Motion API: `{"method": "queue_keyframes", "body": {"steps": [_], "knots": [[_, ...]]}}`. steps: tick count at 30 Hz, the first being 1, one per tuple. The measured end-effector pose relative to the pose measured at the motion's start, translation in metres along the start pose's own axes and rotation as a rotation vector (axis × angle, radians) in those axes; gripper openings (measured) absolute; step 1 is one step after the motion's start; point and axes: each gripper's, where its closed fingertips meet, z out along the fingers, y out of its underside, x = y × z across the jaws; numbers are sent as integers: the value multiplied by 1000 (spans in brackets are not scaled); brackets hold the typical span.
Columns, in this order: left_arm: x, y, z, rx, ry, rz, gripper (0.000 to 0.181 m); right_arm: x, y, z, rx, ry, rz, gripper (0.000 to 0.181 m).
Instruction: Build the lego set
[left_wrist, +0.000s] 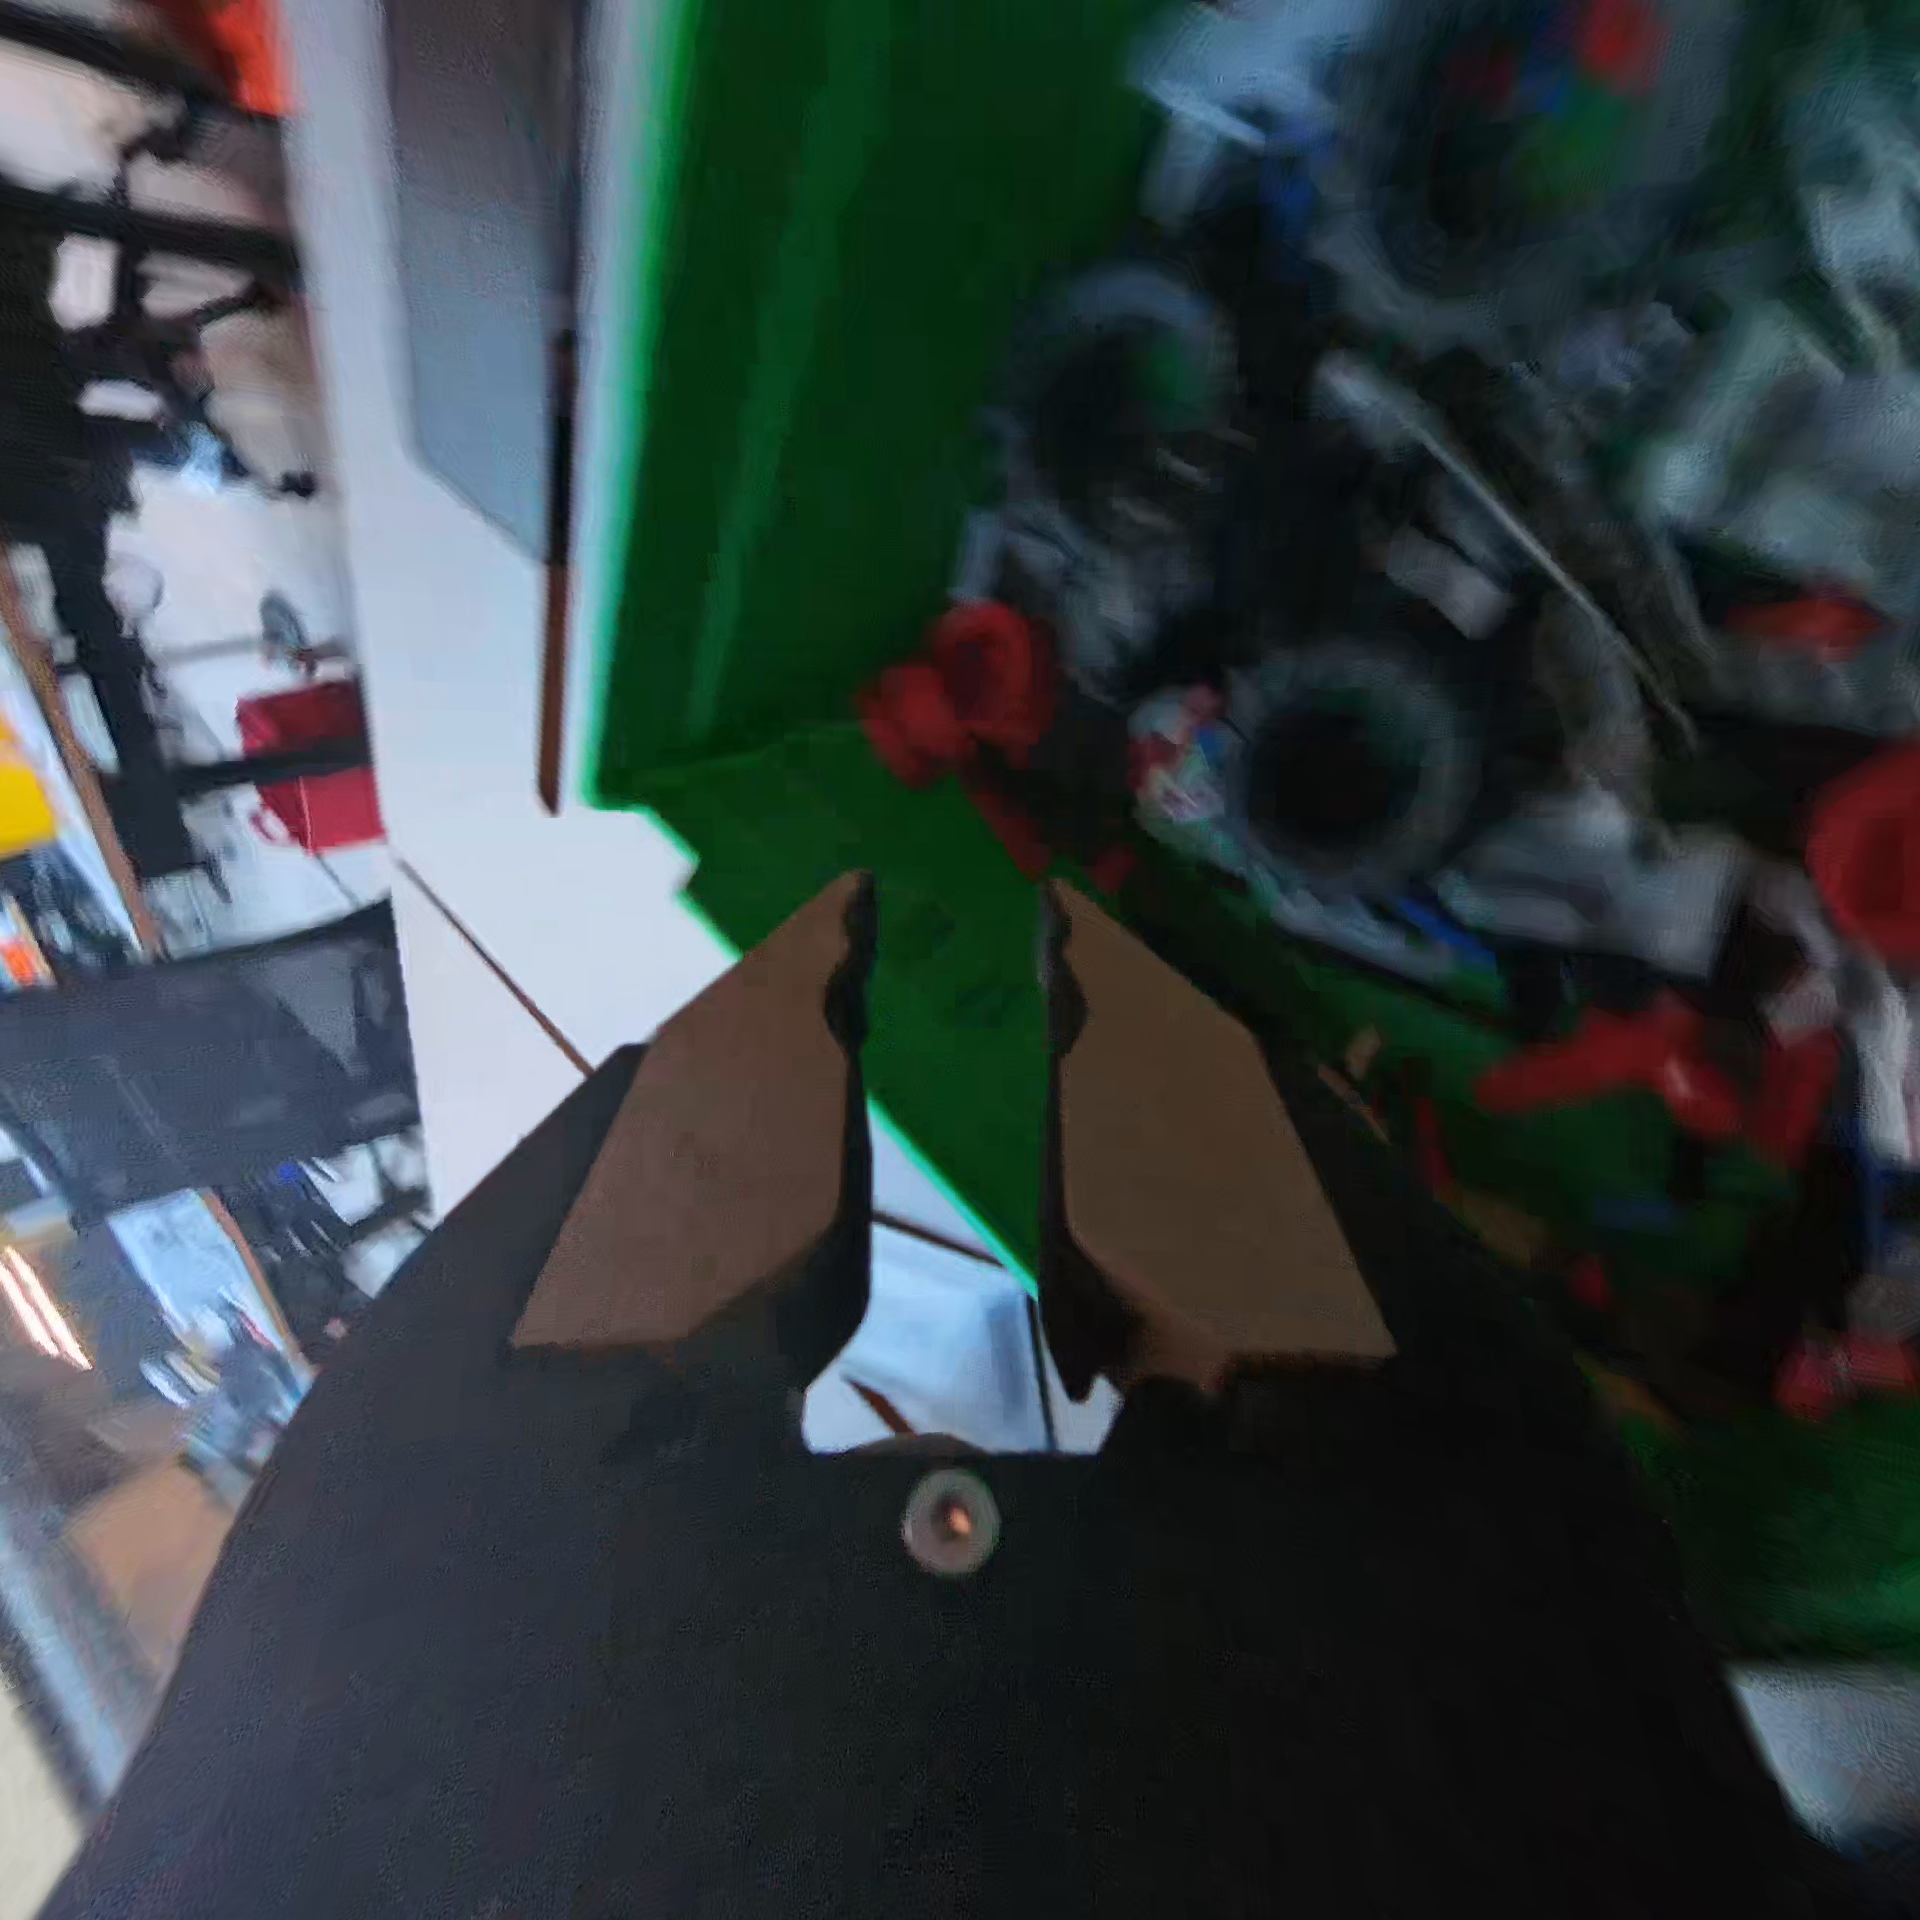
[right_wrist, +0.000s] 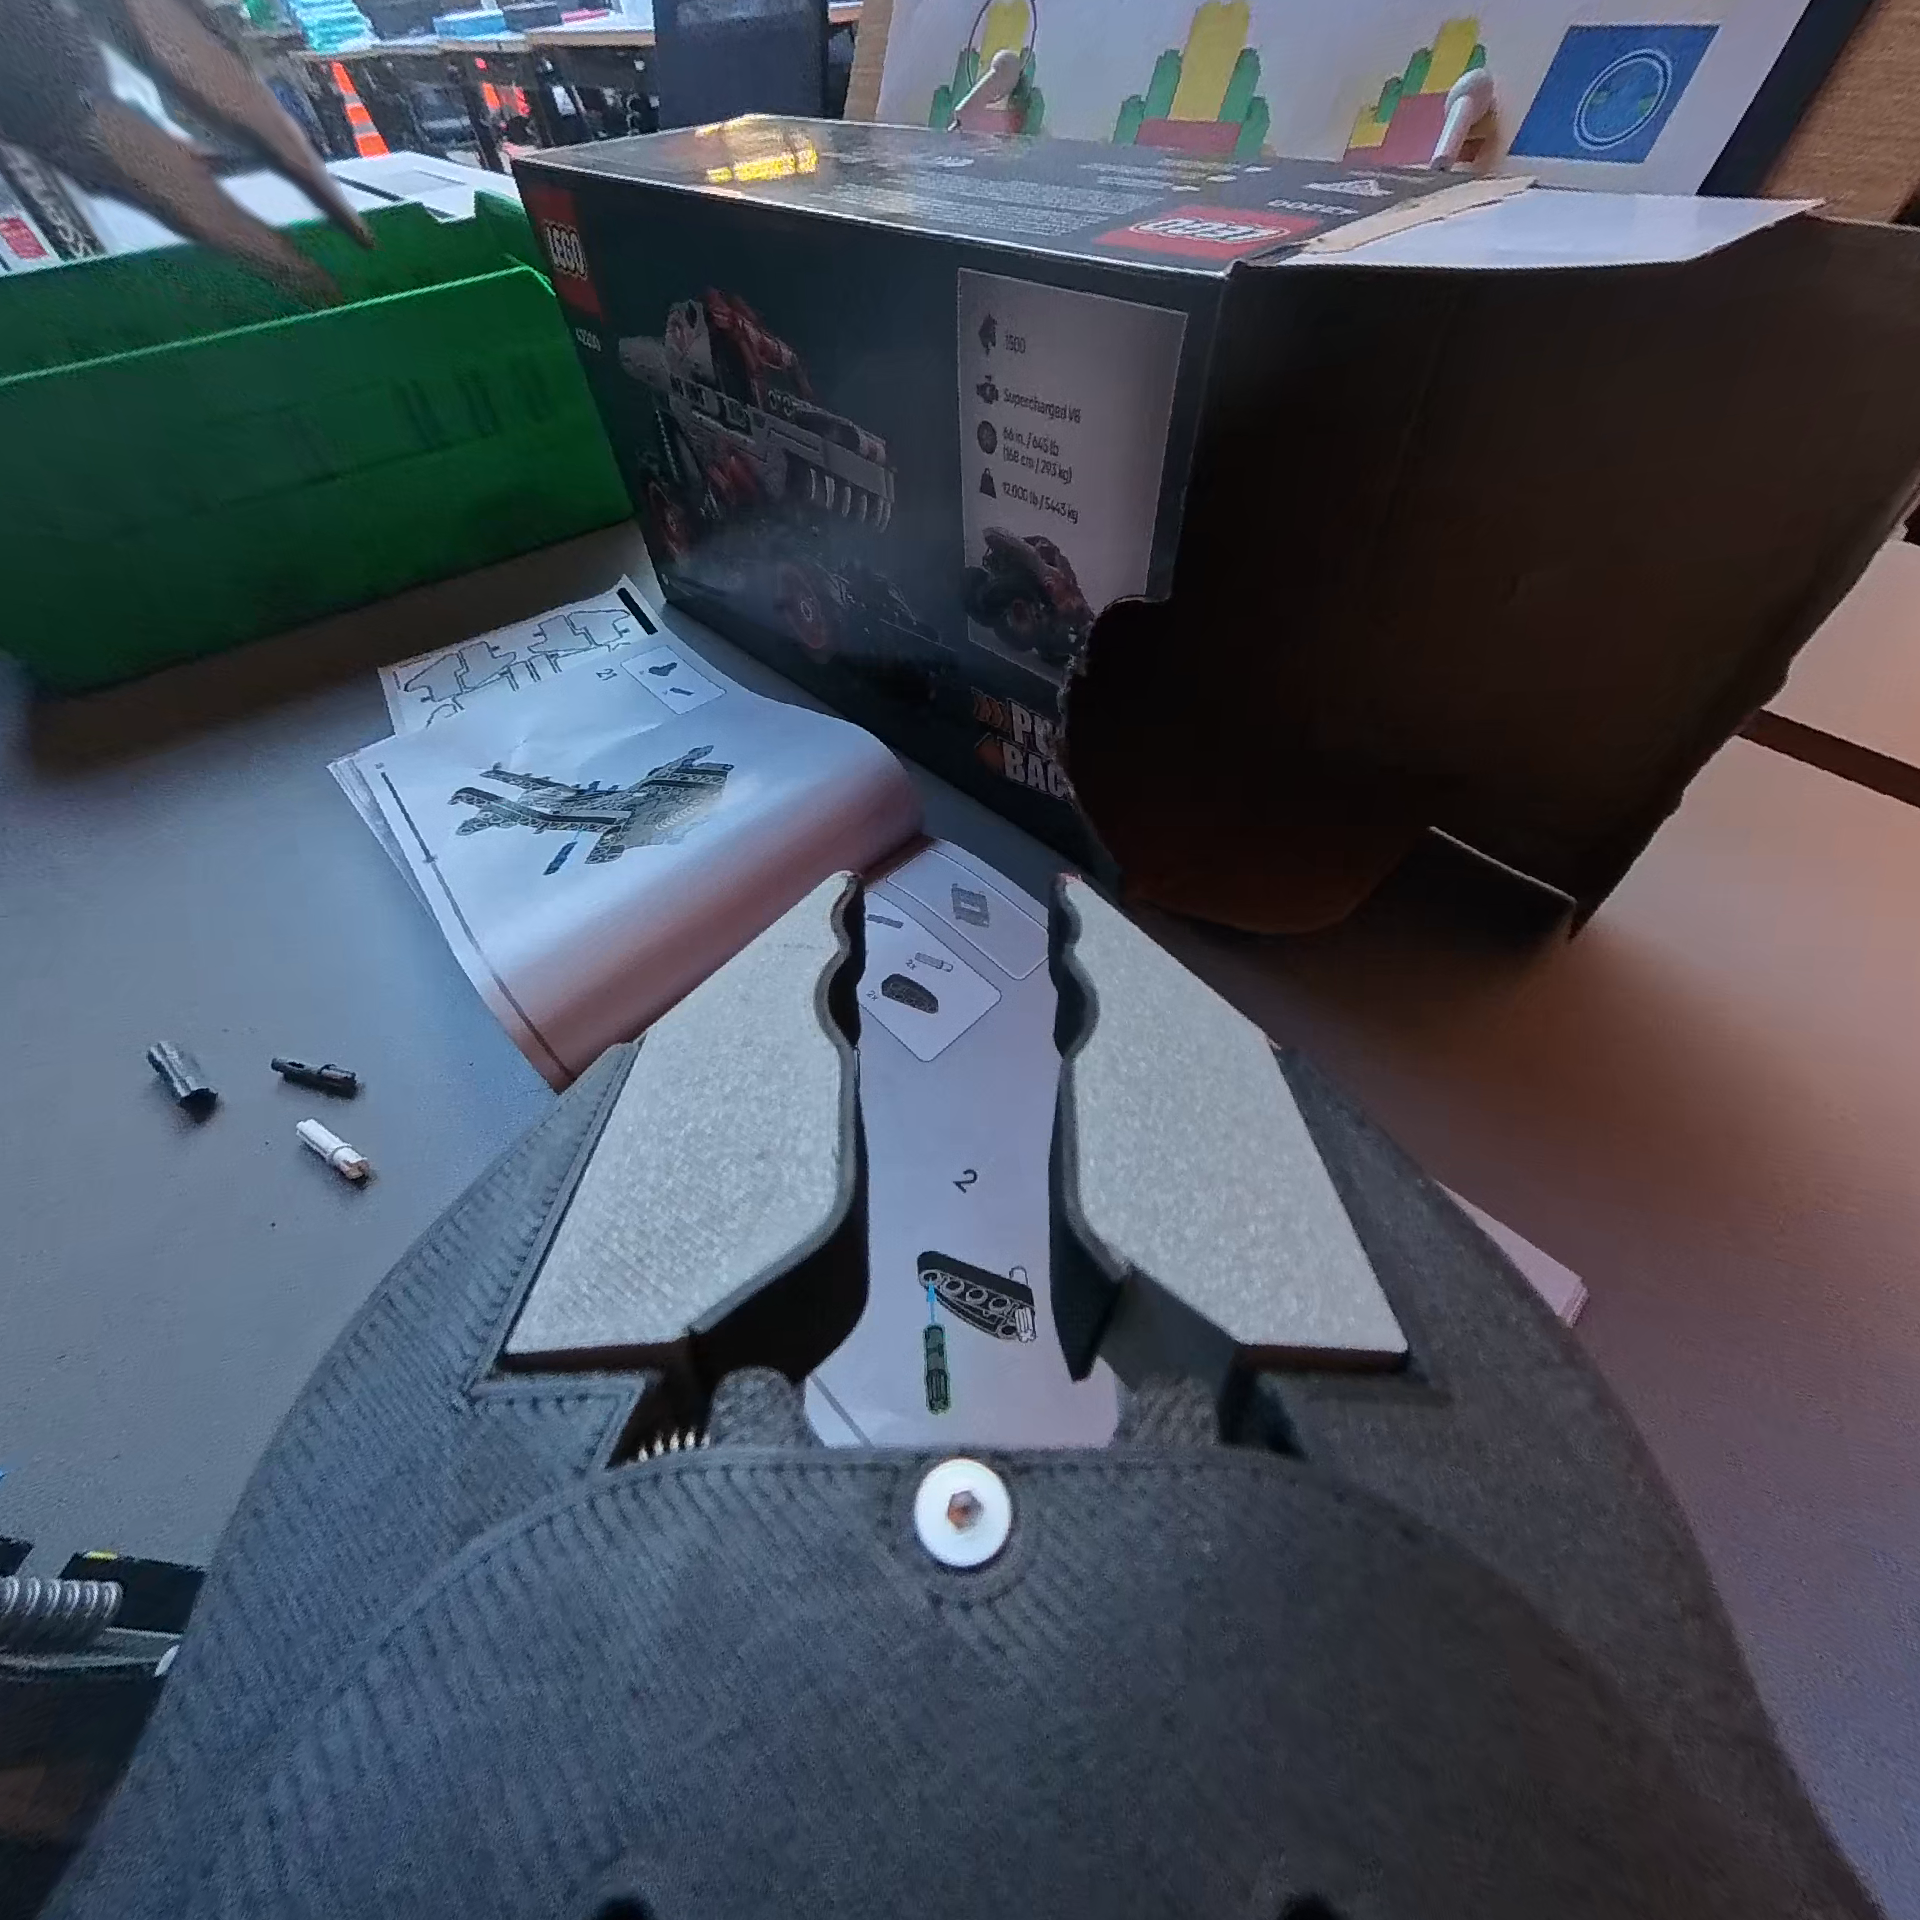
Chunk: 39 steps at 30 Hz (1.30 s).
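Note:
My left gripper (left_wrist: 958, 904) is open and empty, tilted over a green bin (left_wrist: 831, 416) of loose Lego parts; the view is blurred. In the bin lie a black tyre (left_wrist: 1340, 769), red pieces (left_wrist: 966, 686) and grey parts. My right gripper (right_wrist: 958, 904) is open and empty, low over the open instruction booklet (right_wrist: 644, 831) on the grey table. Left of it lie two small black pins (right_wrist: 315, 1075) and a white pin (right_wrist: 332, 1148). The left gripper (right_wrist: 343, 265) shows far off above the green bin (right_wrist: 260, 447).
The opened dark Lego box (right_wrist: 883, 416) stands behind the booklet, its torn flap (right_wrist: 1351, 675) at the right. Posters with brick drawings (right_wrist: 1195, 83) hang behind it. Other tables and orange cones show in the background.

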Motion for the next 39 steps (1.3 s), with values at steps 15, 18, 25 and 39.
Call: {"method": "queue_keyframes", "body": {"steps": [15,18,25,39], "knots": [[14,-10,64,-115,59,-48,7,0,0,0,-3,-4,6,32],[31,-3,65,-156,48,158,0,0,1,1,-7,-1,2,32],[32,17,42,-217,110,111,0,0,1,1,-6,0,0,32],[14,-58,17,158,114,-104,26,0,0,0,-3,-1,5,31]]}}
